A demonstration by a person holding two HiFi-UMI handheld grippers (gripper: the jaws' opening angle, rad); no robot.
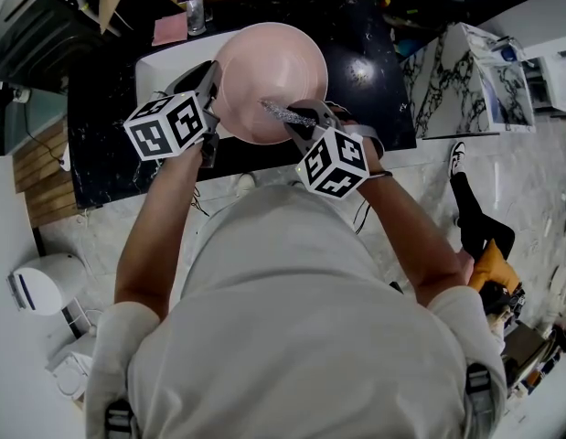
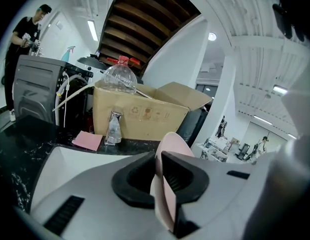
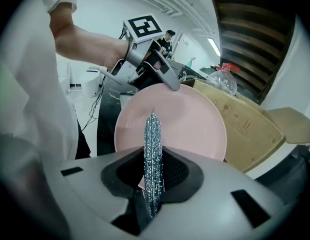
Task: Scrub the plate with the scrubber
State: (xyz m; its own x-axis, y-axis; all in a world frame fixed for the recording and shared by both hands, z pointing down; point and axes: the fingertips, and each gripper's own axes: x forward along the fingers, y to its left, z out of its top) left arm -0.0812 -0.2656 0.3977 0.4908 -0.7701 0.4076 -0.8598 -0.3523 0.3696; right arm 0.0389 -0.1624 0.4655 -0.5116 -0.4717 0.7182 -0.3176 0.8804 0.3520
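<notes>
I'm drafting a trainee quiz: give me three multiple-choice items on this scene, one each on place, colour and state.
1. Where is the scrubber? A in the jaws of the right gripper; B on the counter; C in the box.
2. What colour is the plate? A white; B pink; C blue.
3. The left gripper is: A open and empty; B shut on the plate's rim; C shut on the scrubber.
Answers: 1 A, it sits between those jaws; 2 B, pink in every view; 3 B, its jaws pinch the rim.

A cardboard box [image 2: 139, 115] and a faucet [image 2: 113, 128] blocked the counter's [image 1: 104, 144] far edge behind the plate [image 1: 269, 67], leaving open room at its right.
</notes>
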